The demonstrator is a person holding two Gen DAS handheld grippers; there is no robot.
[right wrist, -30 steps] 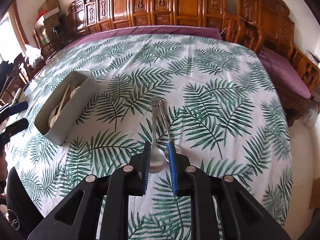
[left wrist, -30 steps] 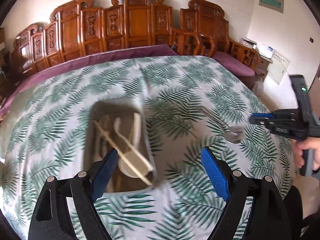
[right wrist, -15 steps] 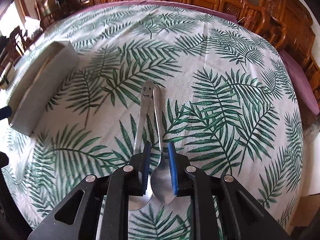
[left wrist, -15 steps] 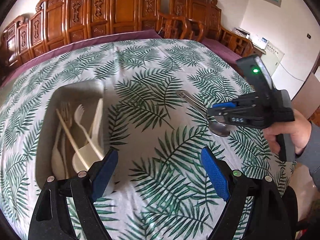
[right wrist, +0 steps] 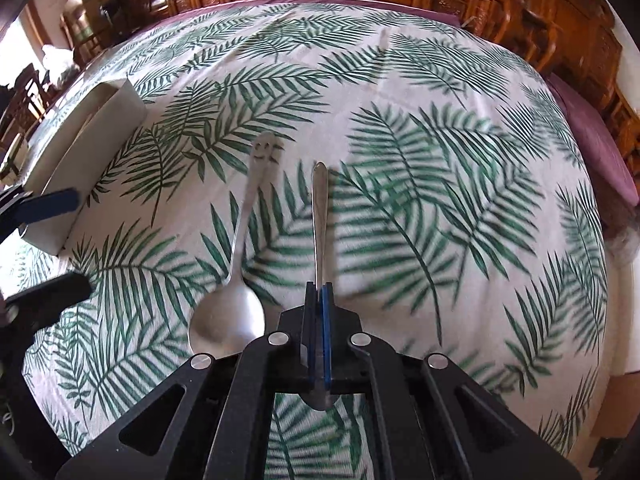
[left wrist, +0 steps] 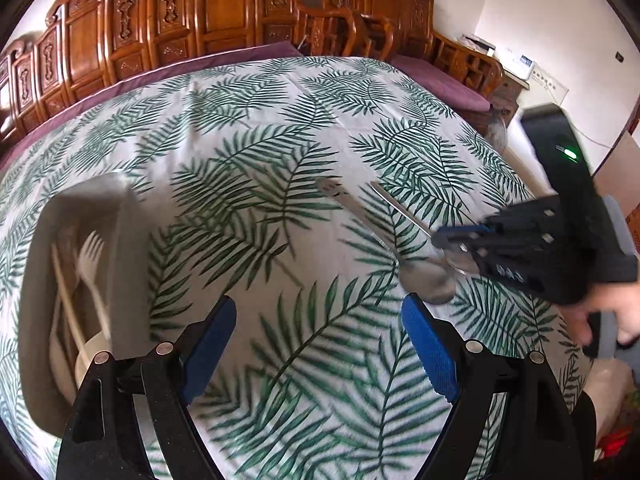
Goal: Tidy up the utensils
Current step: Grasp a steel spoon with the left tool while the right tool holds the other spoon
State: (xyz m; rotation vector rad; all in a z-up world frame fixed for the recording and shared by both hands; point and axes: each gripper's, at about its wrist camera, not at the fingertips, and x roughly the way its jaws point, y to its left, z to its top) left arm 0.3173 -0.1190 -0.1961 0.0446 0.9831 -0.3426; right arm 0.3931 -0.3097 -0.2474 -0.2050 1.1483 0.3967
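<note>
My right gripper (right wrist: 318, 294) is shut on a plain metal spoon (right wrist: 319, 216), gripped near the bowl, with the handle pointing away and lifted off the cloth. A second metal spoon with a smiley face on its handle (right wrist: 240, 264) lies on the tablecloth just to its left. In the left wrist view the right gripper (left wrist: 460, 236) holds the plain spoon (left wrist: 400, 206) above the smiley spoon (left wrist: 428, 280). My left gripper (left wrist: 320, 336) is open and empty above the cloth. A grey utensil tray (left wrist: 120, 216) at the left holds a white plastic fork (left wrist: 90, 264) and chopsticks.
The round table has a palm-leaf tablecloth (left wrist: 280, 140). Carved wooden chairs (left wrist: 224, 8) ring its far side. The tray also shows at the left of the right wrist view (right wrist: 84, 136). The person's hand (left wrist: 616, 316) holds the right gripper at the table's right edge.
My right gripper has closed on the plain spoon and lifted it off the cloth, away from the smiley spoon. My left gripper has moved right, away from the tray, and stays open.
</note>
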